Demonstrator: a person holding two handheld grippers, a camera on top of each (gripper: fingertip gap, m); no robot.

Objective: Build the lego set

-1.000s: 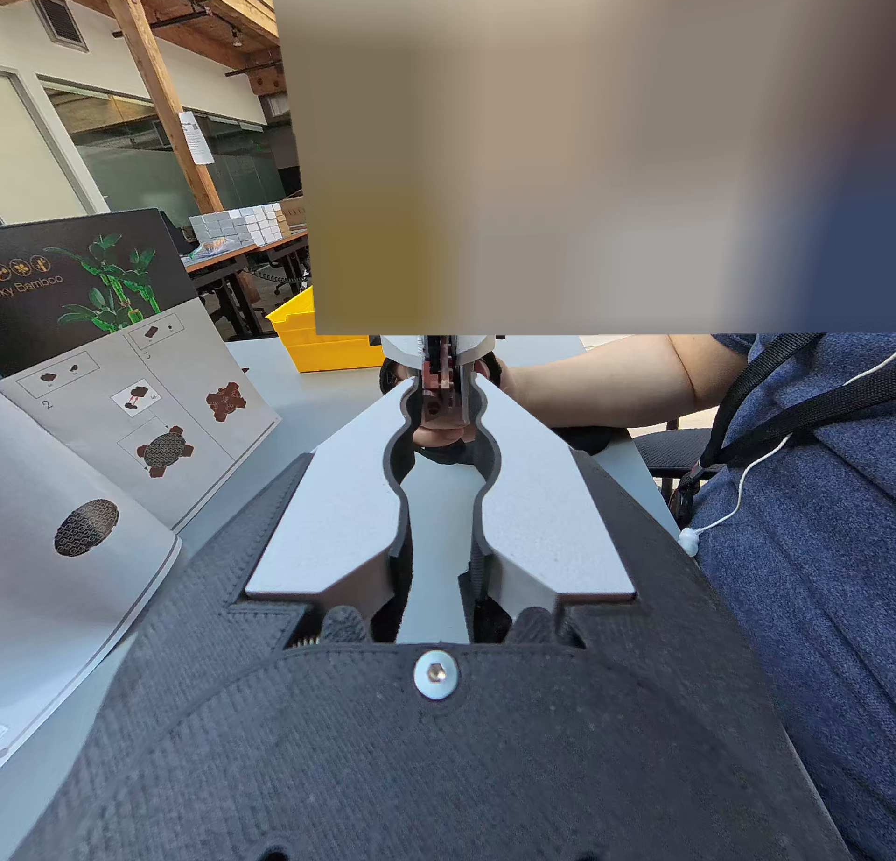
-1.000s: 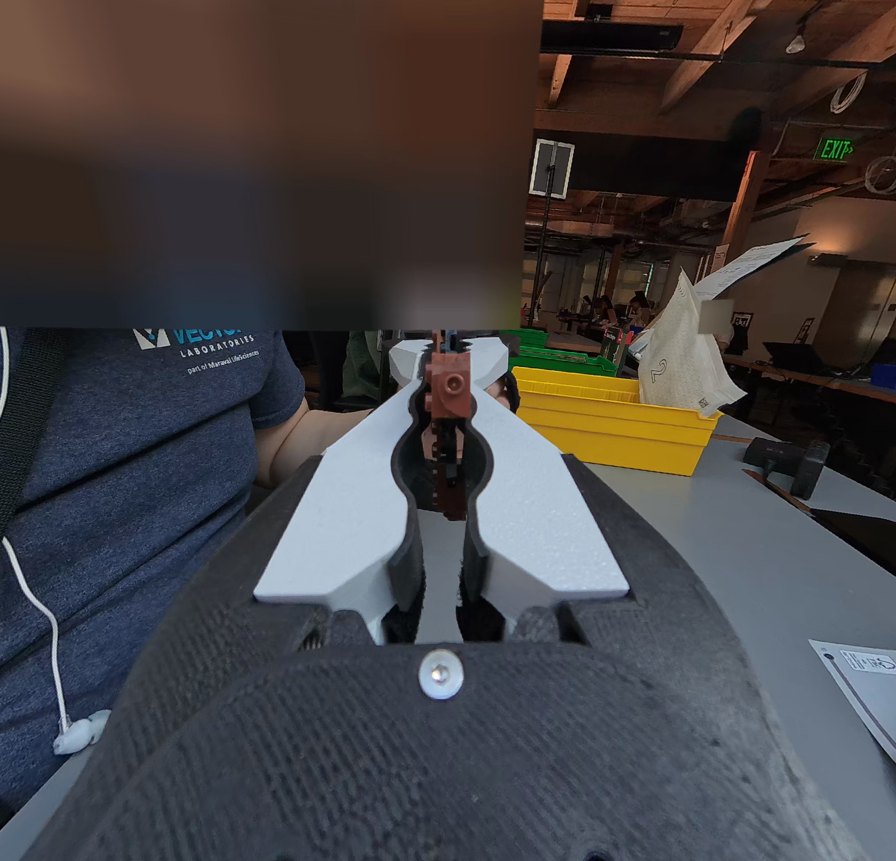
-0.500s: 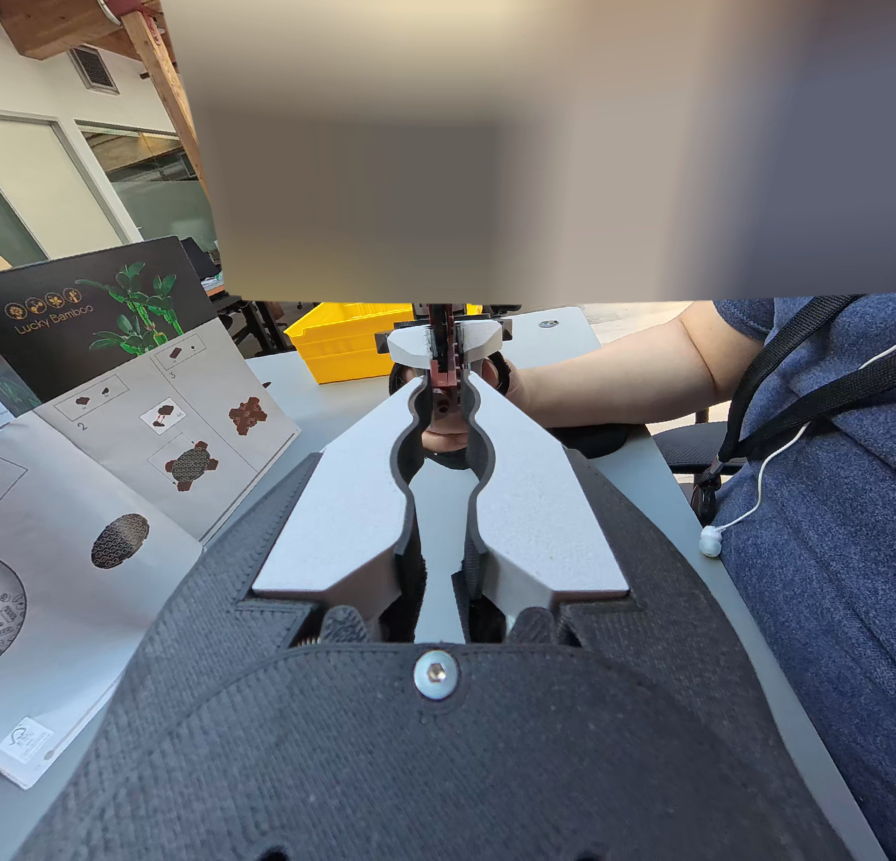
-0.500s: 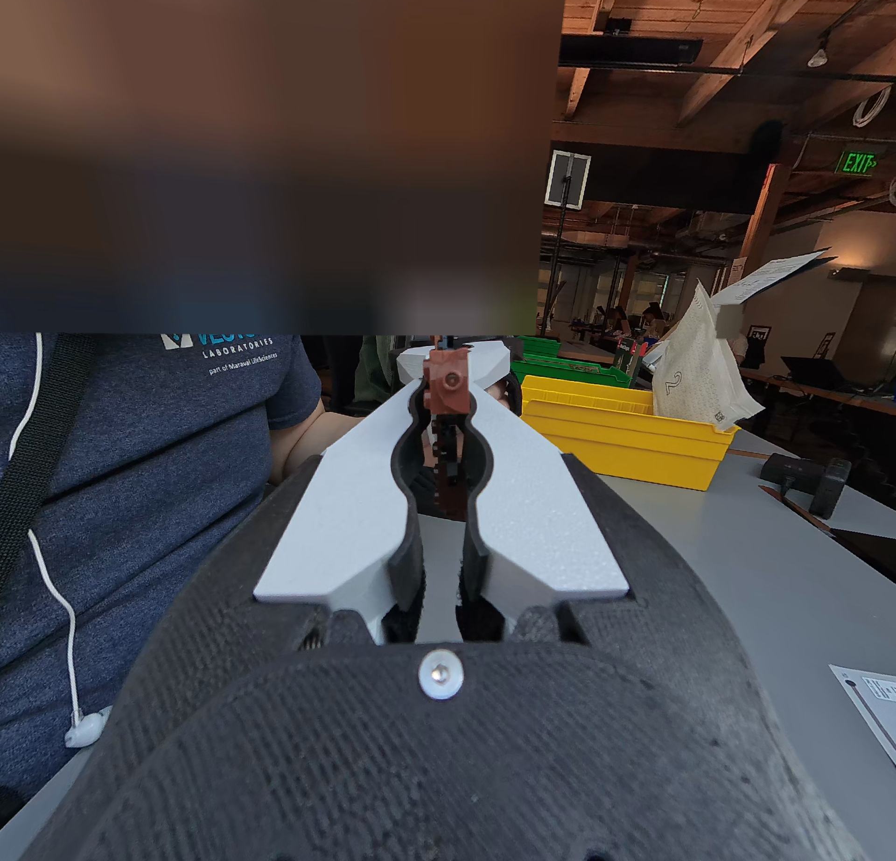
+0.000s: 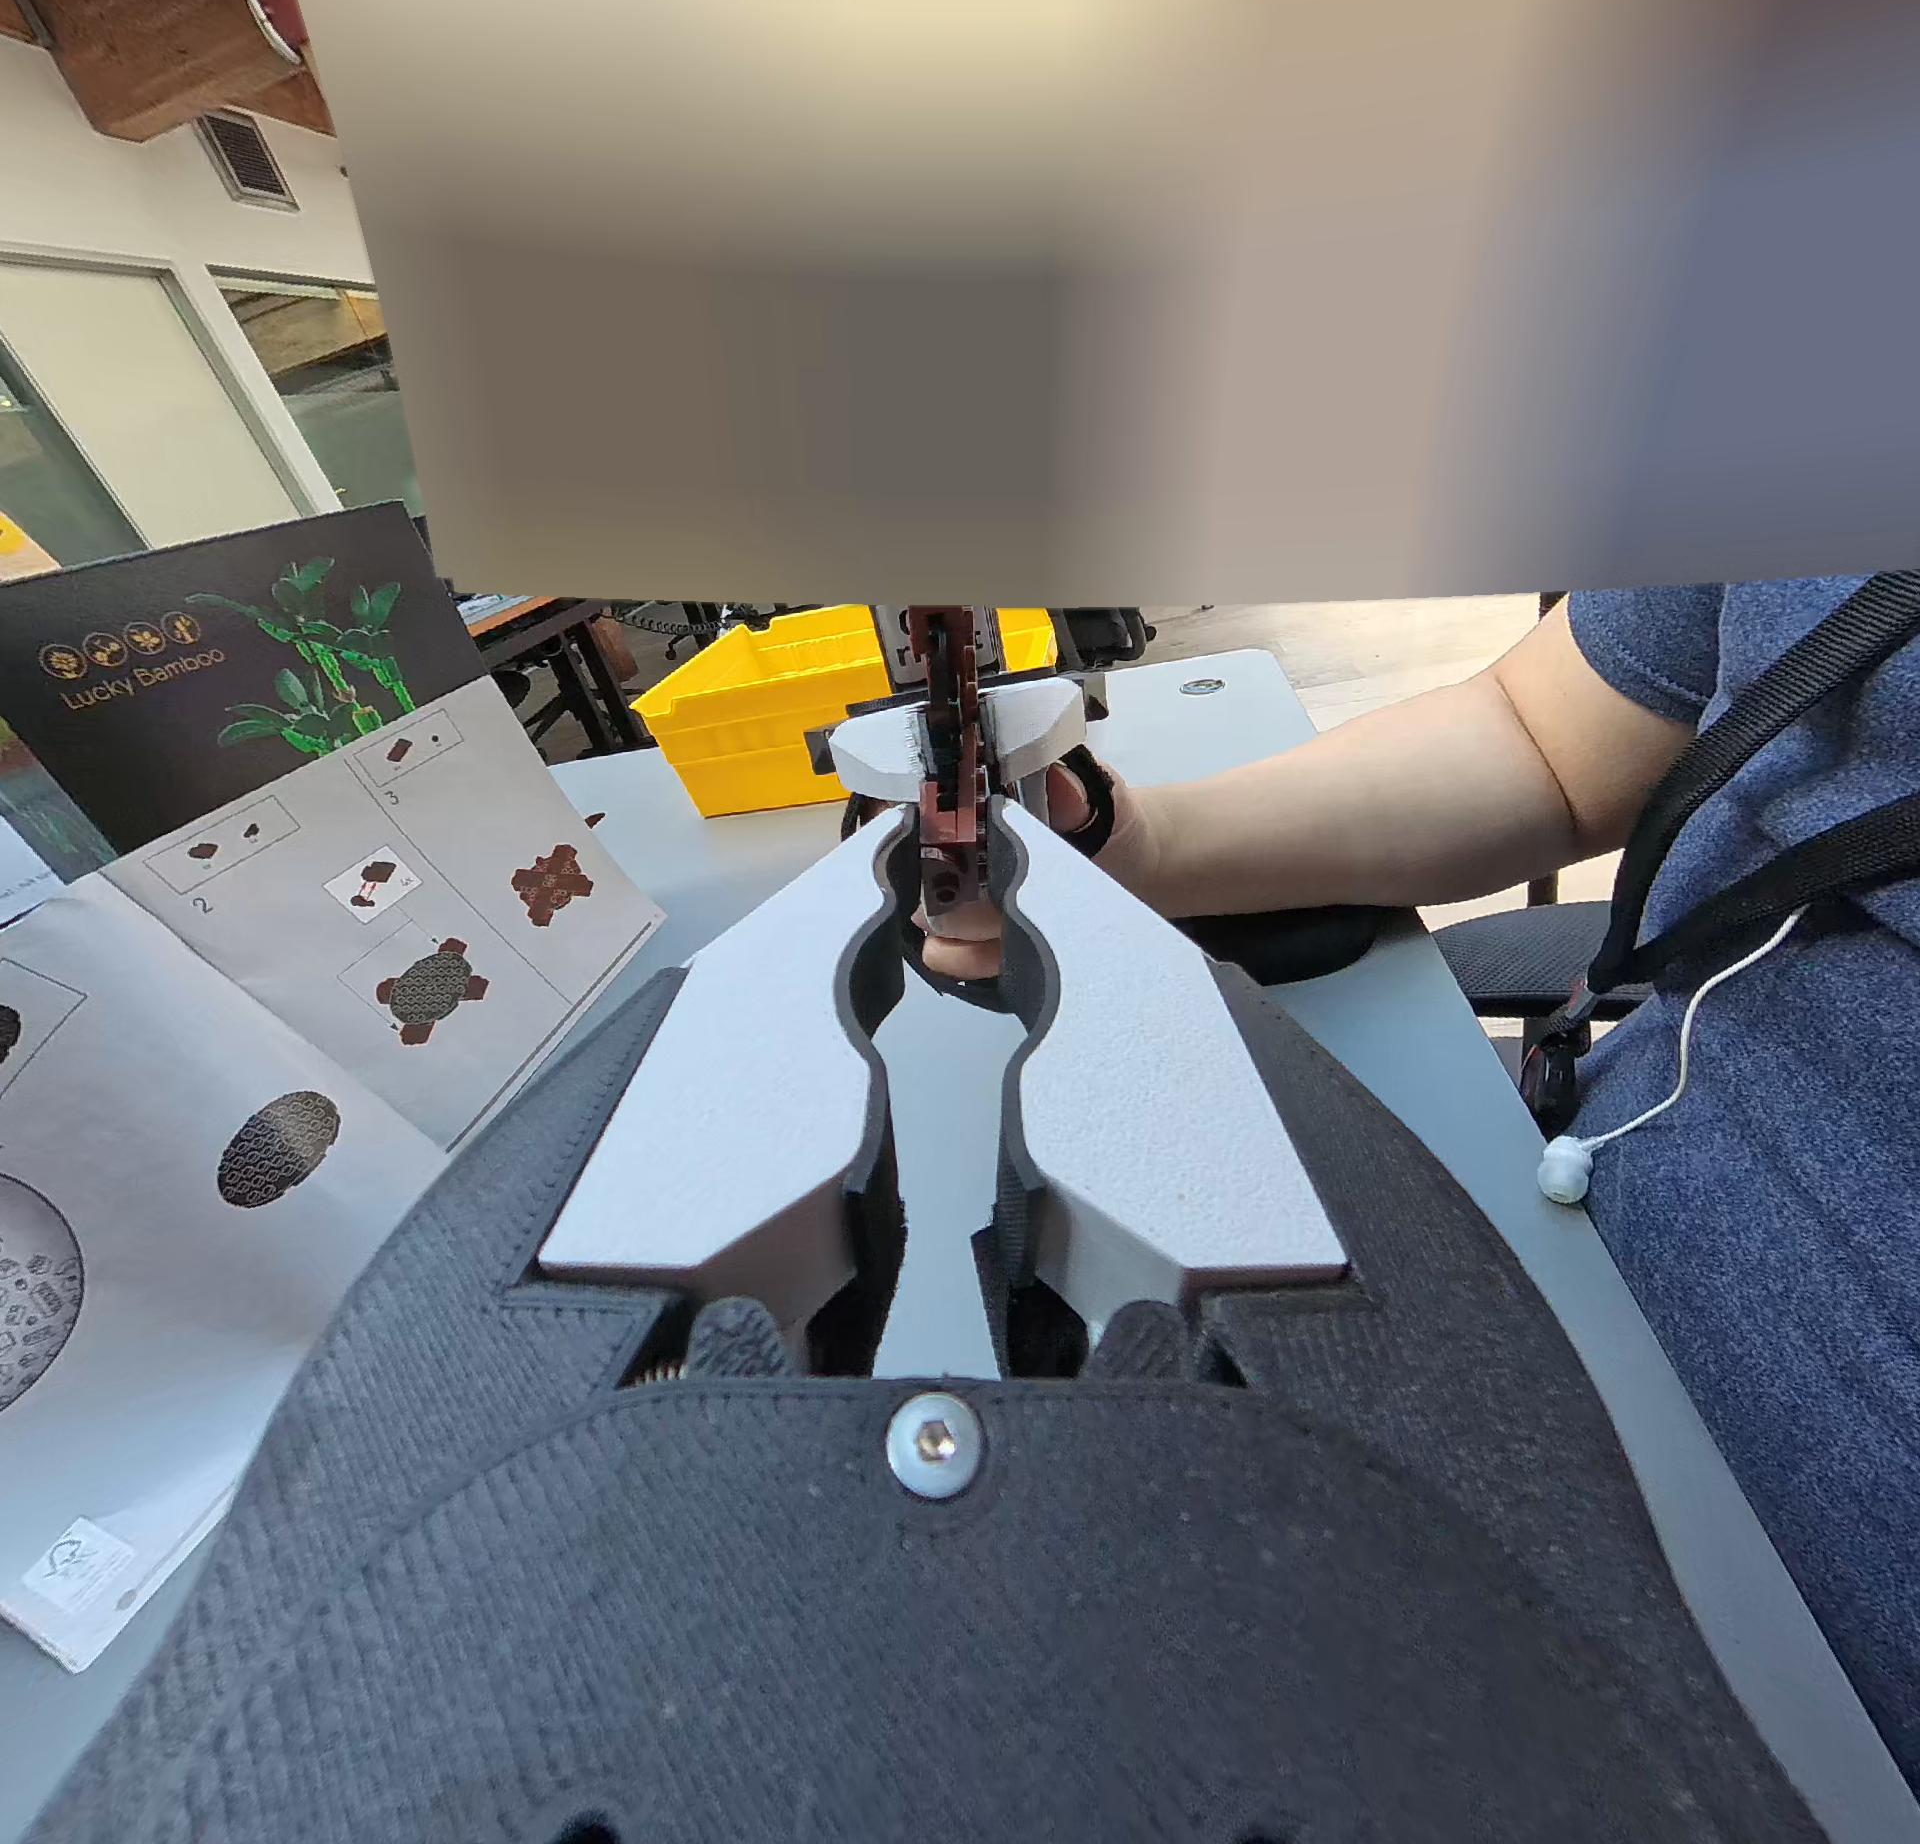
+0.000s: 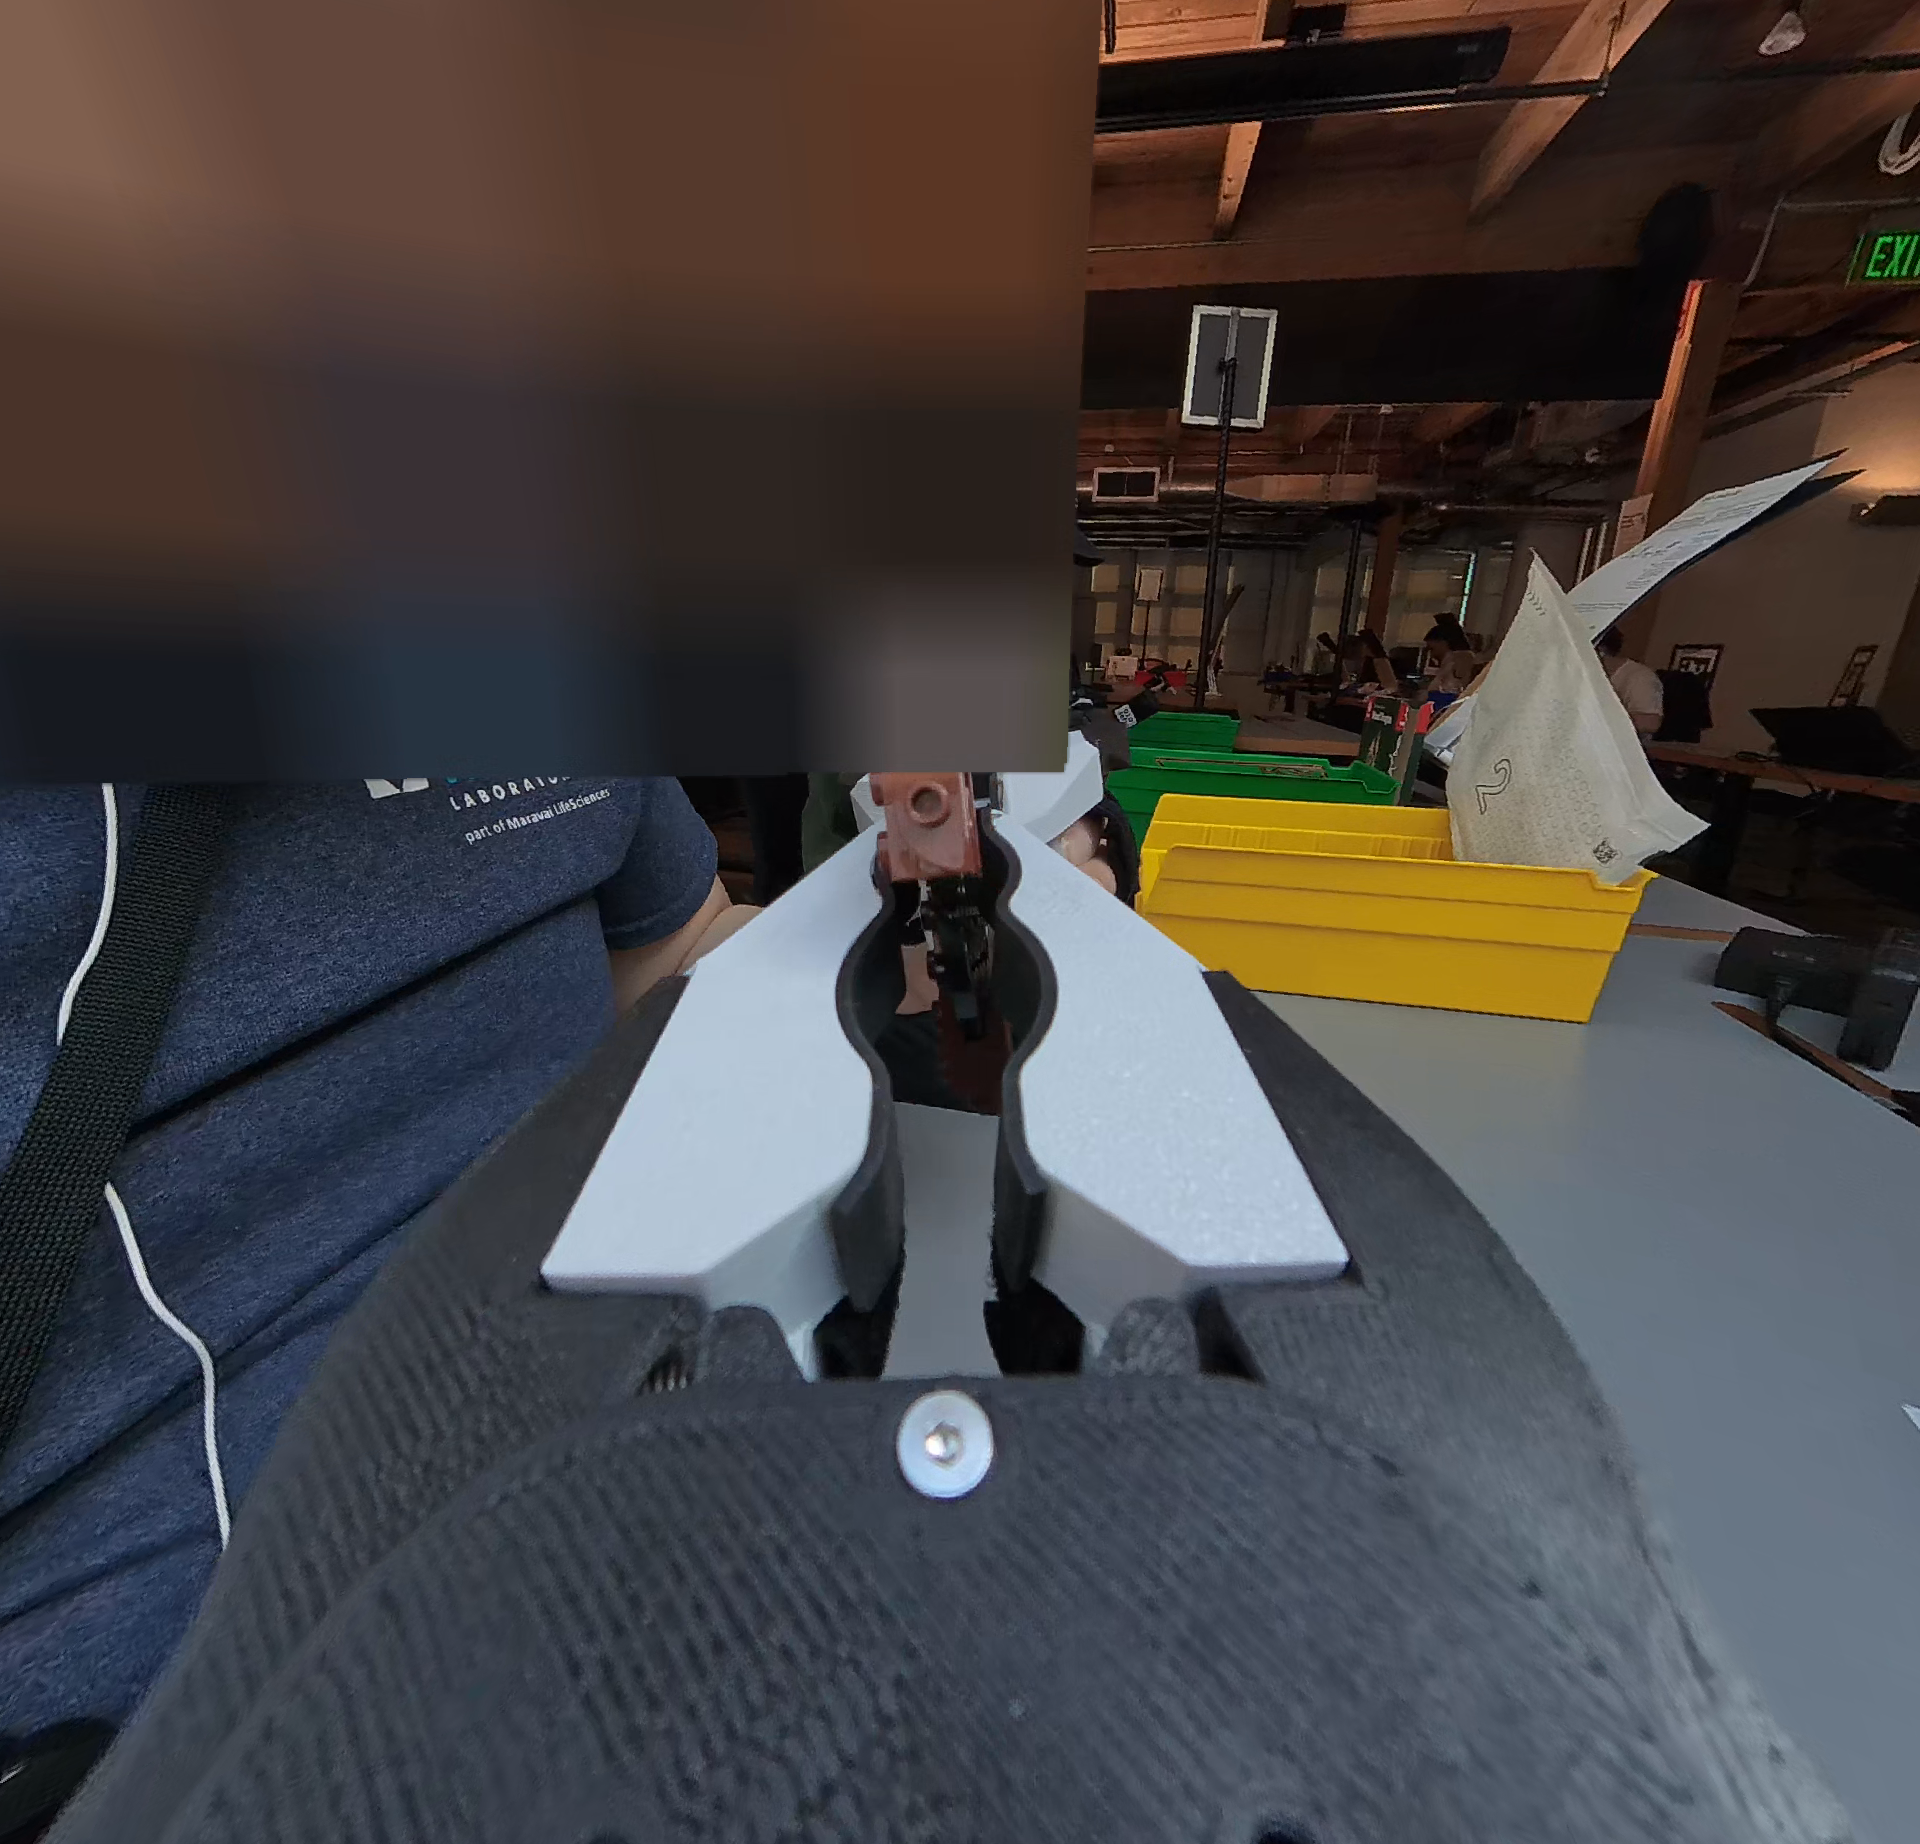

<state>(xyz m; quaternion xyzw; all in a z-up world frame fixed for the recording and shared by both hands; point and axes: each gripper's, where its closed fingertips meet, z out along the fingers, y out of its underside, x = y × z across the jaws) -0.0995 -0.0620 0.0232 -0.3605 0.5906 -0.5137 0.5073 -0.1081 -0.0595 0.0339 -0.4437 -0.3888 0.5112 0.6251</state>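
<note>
My left gripper (image 5: 951,844) and right gripper (image 6: 928,844) meet tip to tip above the grey table (image 5: 1361,1025). The left gripper is shut on a small brown brick (image 5: 951,864), which the right wrist view shows as a brown brick with a round stud (image 6: 925,818). The right gripper is shut on a thin brown and black lego assembly (image 6: 966,994), held edge-on between its jaws. In the left wrist view this assembly (image 5: 948,698) sticks up from the right gripper's white fingertips (image 5: 883,755). Brick and assembly touch; their joint is hidden.
An open instruction booklet (image 5: 312,963) lies at the left of the table. A yellow bin (image 6: 1371,921) holding a white paper bag (image 6: 1548,755) stands behind, with a green bin (image 6: 1226,766) beyond. A black device (image 6: 1849,984) lies at the right. The person's arm (image 5: 1351,807) and torso are close. Left and right tips are no more than a few centimetres apart.
Both grippers stayed shut and tip to tip. The left view has swung and tilted, so the booklet and yellow bin show more; the assembly now stands higher above the right fingertips.
</note>
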